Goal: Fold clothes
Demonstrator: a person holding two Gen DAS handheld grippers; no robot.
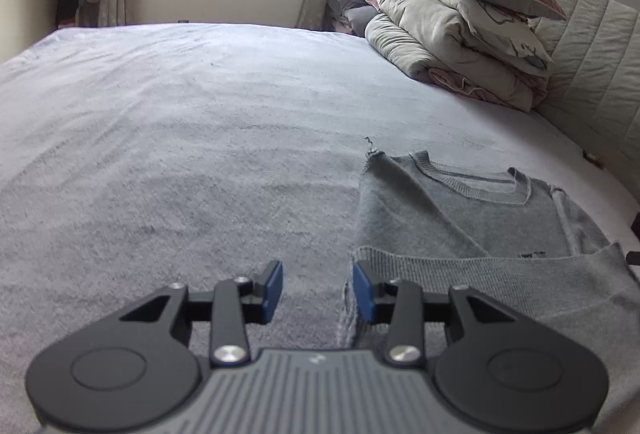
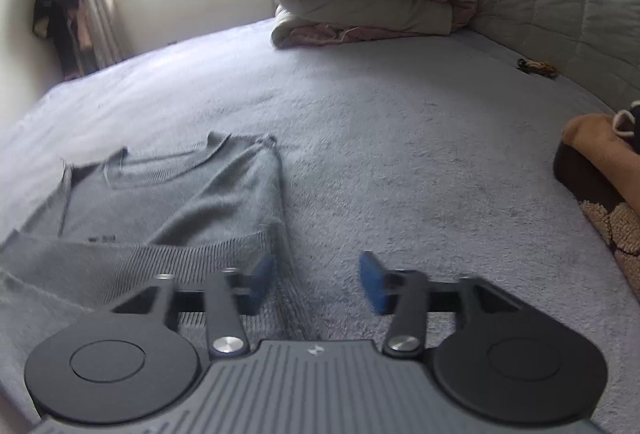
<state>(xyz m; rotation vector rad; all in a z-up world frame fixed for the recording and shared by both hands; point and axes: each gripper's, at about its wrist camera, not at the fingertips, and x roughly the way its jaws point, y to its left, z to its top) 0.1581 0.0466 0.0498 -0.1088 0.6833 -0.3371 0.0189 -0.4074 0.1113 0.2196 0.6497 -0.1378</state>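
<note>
The grey knitted sweater lies flat on the pale blue fleecy bedcover, its ribbed hem doubled back toward the collar, while the left gripper and right gripper flank its near corners with jaws spread and empty, seemingly poised for another fold.

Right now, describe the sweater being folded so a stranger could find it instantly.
Start at the wide bed with its pale fleecy cover. Near its front edge lies a flat grey knit sweater, hem folded up, ribbed round collar pointing toward the stacked quilts. Those are bulky and piled; it alone lies flat.
</note>
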